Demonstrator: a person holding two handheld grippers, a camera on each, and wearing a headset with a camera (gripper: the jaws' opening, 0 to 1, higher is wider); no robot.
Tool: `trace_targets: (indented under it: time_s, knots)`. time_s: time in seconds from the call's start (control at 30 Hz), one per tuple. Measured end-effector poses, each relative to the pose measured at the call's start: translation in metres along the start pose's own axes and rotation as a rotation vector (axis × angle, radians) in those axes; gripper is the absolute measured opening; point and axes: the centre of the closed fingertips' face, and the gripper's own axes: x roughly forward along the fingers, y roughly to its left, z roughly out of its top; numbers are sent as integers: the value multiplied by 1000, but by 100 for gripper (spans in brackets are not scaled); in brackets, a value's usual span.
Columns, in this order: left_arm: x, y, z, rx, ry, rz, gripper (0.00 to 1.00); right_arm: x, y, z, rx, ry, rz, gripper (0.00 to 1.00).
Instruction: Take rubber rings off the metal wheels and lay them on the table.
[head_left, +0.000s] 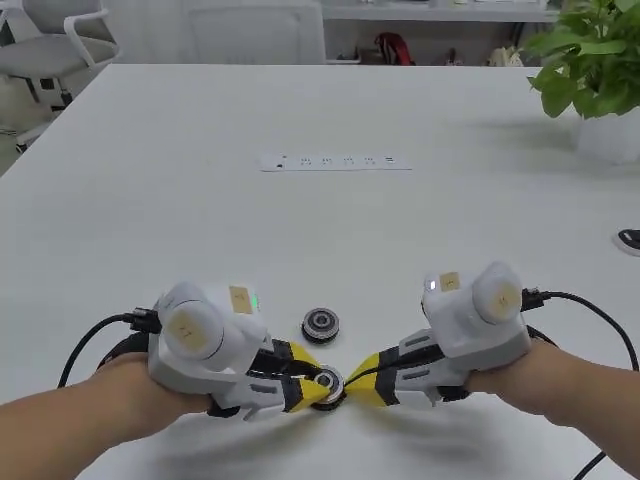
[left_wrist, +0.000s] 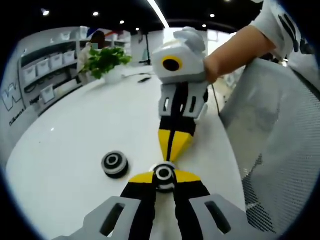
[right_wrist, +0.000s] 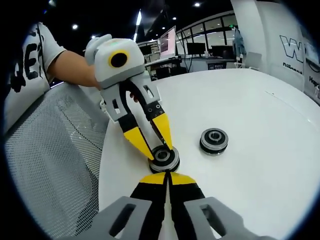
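Close to the table's (head_left: 420, 240) near edge, clamps a wheel (head_left: 328, 382) lying flat there with the left gripper (head_left: 312, 388). Jaws part-spread to the wheel's width, one on either side. Meets it head-on with the right gripper (head_left: 352, 384), jaws closed tight together, tips pressed to the rim at the black ring (right_wrist: 176, 159). Cannot tell whether any rubber is pinched between those tips. Looks like the start of the peel, with the ring not yet off.

Just beyond, toward the middle, a second wheel (head_left: 320, 323), flat, free, ring on. Well beyond that, a power strip (head_left: 335, 162) toward the far edge and a plant (head_left: 590, 50) at the far right corner.

Could go wrong several ways:
- May skate off the rubber if the closed tips have no bite.
- May squirt the round wheel out of the left jaws under a sideways pull, and off the near edge, being so close to it.
- May flick the ring away to the floor if it snaps free under tension.
- May knock the second wheel with a jerked gripper.
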Motion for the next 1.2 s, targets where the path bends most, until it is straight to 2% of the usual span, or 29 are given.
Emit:
trace_targets:
  time_s: [0.37,0.47,1.2]
  knots:
    - [0,-1,0,10,6,5,13,-4,-1,2,114,-29,5,0]
    - [1,-1,0,6,6,8,13,-7,-4,8,150,-64,4,0]
    - [2,-1,0,7,6,23,12,-7,-3,12,203,-74,2,0]
